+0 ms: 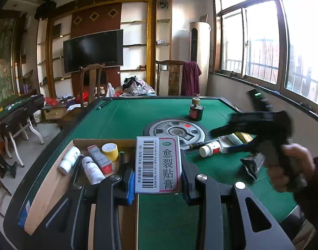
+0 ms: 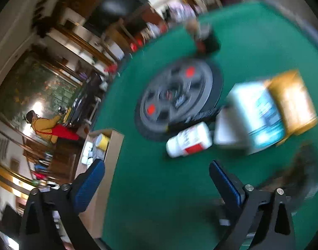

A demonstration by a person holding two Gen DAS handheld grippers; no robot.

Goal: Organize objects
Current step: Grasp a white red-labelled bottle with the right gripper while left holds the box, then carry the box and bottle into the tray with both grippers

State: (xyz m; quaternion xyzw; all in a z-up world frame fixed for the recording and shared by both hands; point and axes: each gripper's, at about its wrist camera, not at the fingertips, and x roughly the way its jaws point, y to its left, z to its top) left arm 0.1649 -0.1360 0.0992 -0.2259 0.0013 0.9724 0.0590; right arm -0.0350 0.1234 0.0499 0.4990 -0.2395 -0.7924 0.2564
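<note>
Box (image 1: 159,164) of plasters sits clamped in left gripper (image 1: 157,184) over cardboard tray (image 1: 54,179) — right gripper (image 2: 156,179) w/ jaws wide, nothing between, above green surface (image 2: 159,198).

**Camera positions, both wrists**

Left wrist view: upright, low over the counter (image 1: 125,116), facing the far wall. Right wrist view: rolled, blurred, angled down, close to the felt. Shared: round centre panel (image 1: 175,130) (image 2: 177,95), cardboard box (image 1: 60,175) (image 2: 111,156), white bottle (image 1: 210,148) (image 2: 189,139).
</note>
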